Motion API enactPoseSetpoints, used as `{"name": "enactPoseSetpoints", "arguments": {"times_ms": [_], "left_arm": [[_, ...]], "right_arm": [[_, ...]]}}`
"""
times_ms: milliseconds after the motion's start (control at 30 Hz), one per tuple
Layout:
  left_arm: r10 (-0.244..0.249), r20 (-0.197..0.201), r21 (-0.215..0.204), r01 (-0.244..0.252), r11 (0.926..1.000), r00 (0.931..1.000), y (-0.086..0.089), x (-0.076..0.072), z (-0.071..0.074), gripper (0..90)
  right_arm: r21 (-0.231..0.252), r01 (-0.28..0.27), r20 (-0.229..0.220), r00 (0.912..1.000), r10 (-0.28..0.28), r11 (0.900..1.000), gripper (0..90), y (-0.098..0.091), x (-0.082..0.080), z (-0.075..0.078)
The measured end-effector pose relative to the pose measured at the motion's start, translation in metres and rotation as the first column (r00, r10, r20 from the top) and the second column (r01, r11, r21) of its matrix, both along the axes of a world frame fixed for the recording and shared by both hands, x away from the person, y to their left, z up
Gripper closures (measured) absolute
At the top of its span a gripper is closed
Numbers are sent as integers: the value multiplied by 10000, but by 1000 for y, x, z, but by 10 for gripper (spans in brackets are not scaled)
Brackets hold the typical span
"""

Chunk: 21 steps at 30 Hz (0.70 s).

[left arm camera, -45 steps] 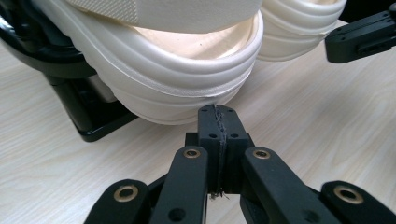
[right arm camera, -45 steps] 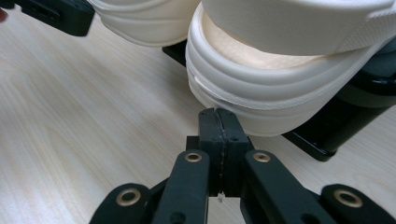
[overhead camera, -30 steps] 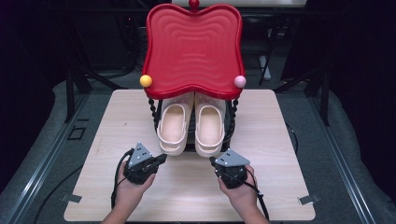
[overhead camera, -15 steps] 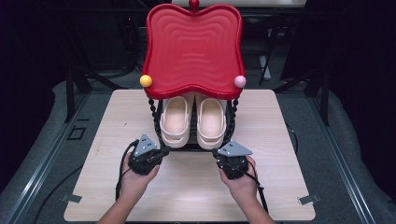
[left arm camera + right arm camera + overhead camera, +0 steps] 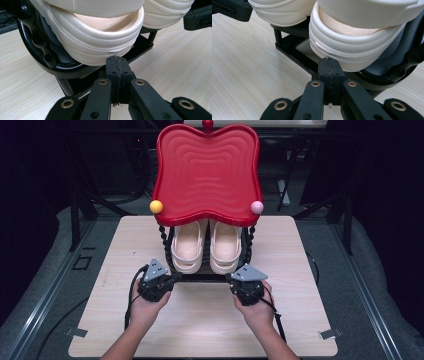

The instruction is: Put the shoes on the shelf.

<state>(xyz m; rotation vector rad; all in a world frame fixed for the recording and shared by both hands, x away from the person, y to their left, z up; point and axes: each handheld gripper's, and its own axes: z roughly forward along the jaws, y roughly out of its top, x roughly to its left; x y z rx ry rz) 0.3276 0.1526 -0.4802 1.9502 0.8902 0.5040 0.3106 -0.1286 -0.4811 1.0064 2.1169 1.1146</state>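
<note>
Cream ribbed foam sandals [image 5: 206, 247] on black rack [image 5: 210, 276]; both hand-held grippers [image 5: 172, 281] [image 5: 235, 282] pressed together, empty.

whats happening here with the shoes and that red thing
A person at a light wooden table holds a two-jaw gripper in each hand. Both the left gripper and the right gripper are shut and empty, their tips at the front of a black two-tier rack with a wavy red plastic top tray. A pair of cream rubber clogs sits on the lower shelf, heels towards the grippers. Each gripper points at one heel; whether they touch is unclear.
</note>
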Motion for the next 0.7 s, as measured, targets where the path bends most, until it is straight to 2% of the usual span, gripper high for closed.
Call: {"name": "enactPoseSetpoints", "arguments": {"times_ms": [433, 700], "left_arm": [[-1, 71, 156, 0, 9999, 10000, -11, 10, 6, 898], [41, -17, 150, -40, 9999, 10000, -18, 18, 7, 898]], "right_arm": [[-81, 140, 34, 9999, -140, 9999, 900, -1, 10, 5], [96, 290, -104, 9995, -289, 9995, 900, -4, 16, 4]]}}
